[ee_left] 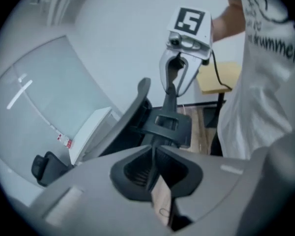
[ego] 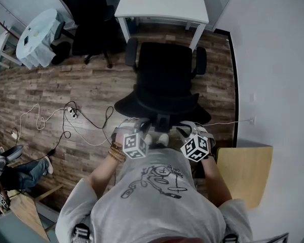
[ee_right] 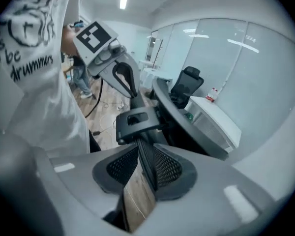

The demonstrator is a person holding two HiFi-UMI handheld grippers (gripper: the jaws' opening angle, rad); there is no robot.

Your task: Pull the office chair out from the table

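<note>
Head view: chair [ego: 164,80] looks heavy but should roll freely. Left gripper [ee_left: 154,157] and right gripper [ee_right: 145,157] each clamp its thin, rigid upper back; pull there.

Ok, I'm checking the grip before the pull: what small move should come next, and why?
Probably draw both hands straight back toward the body. The left tongs and right tongs each pinch the backrest top of the office chair, which stands close to the table.

Head view looks steeply down from above. Both gripper views look close-up, from opposite sides, along the office chair [ego: 164,75] backrest.
</note>
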